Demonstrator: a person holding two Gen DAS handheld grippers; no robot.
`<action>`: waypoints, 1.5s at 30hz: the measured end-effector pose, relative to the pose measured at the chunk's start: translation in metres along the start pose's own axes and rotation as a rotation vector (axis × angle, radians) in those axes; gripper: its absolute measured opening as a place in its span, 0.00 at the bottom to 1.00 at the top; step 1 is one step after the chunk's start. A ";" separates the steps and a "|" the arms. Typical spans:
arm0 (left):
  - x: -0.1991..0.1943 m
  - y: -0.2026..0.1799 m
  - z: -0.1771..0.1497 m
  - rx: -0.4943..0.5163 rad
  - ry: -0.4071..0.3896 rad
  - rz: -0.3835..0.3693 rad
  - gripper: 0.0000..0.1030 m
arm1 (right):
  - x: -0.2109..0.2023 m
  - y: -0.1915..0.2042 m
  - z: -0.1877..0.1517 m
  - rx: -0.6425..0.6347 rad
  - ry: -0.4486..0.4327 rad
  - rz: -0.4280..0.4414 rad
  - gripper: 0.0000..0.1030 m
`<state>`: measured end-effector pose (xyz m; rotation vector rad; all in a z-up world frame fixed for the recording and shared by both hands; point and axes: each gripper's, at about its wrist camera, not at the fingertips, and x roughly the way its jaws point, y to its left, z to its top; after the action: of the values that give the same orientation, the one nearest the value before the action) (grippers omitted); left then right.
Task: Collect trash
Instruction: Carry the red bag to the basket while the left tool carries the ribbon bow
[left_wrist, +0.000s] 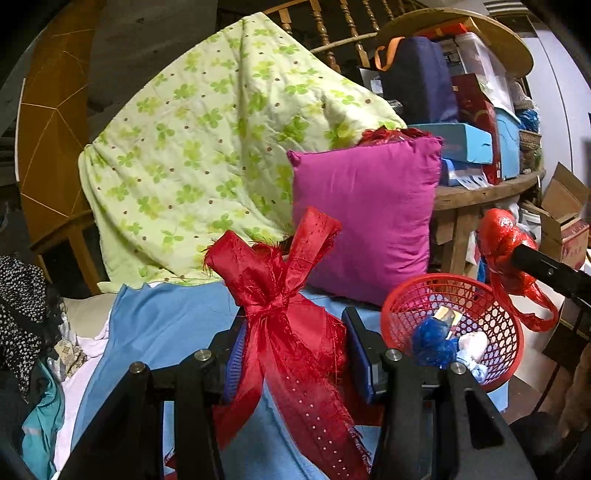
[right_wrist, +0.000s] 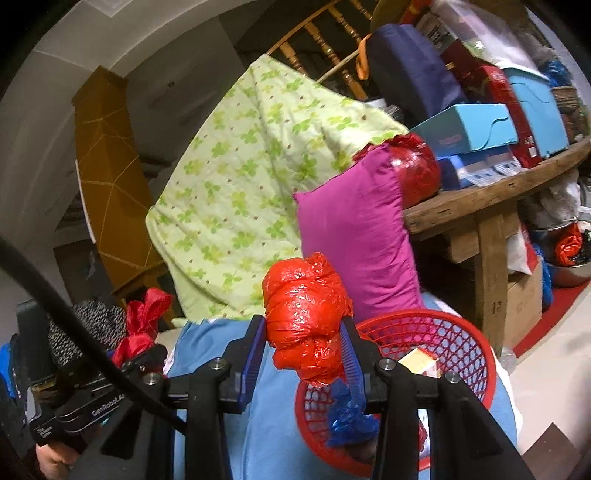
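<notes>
My left gripper (left_wrist: 295, 332) is shut on a frayed red ribbon bow (left_wrist: 280, 295), which stands up between the blue pads above the blue sheet (left_wrist: 159, 325). My right gripper (right_wrist: 304, 332) is shut on a knotted red plastic bag (right_wrist: 306, 321), held just left of and above the red mesh basket (right_wrist: 424, 314). In the left wrist view the basket (left_wrist: 436, 280) sits right of my left gripper and holds a blue bag (left_wrist: 432, 343), a white scrap and a small carton. The red bag (left_wrist: 506, 240) hangs above the basket's right rim. The left gripper with its ribbon (right_wrist: 144, 317) shows at the left.
A pink cushion (left_wrist: 369, 214) and a green clover quilt (left_wrist: 207, 155) lean behind the basket. A wooden table (right_wrist: 491, 195) stacked with boxes stands to the right, with cardboard boxes (left_wrist: 565, 206) on the floor beyond. Piled clothes (left_wrist: 26, 306) lie at the left.
</notes>
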<state>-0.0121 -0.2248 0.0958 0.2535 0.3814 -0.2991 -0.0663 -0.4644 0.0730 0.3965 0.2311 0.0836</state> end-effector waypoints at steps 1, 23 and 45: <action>0.002 -0.004 0.001 0.006 0.002 -0.003 0.49 | 0.000 -0.004 -0.002 0.014 -0.016 0.000 0.42; 0.061 -0.081 0.013 0.126 0.051 -0.112 0.50 | 0.037 -0.100 -0.016 0.197 -0.010 -0.101 0.42; 0.094 -0.109 0.005 0.126 0.109 -0.235 0.50 | 0.040 -0.109 -0.016 0.262 -0.011 -0.062 0.43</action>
<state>0.0363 -0.3498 0.0430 0.3504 0.5019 -0.5426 -0.0270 -0.5536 0.0079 0.6494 0.2437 -0.0100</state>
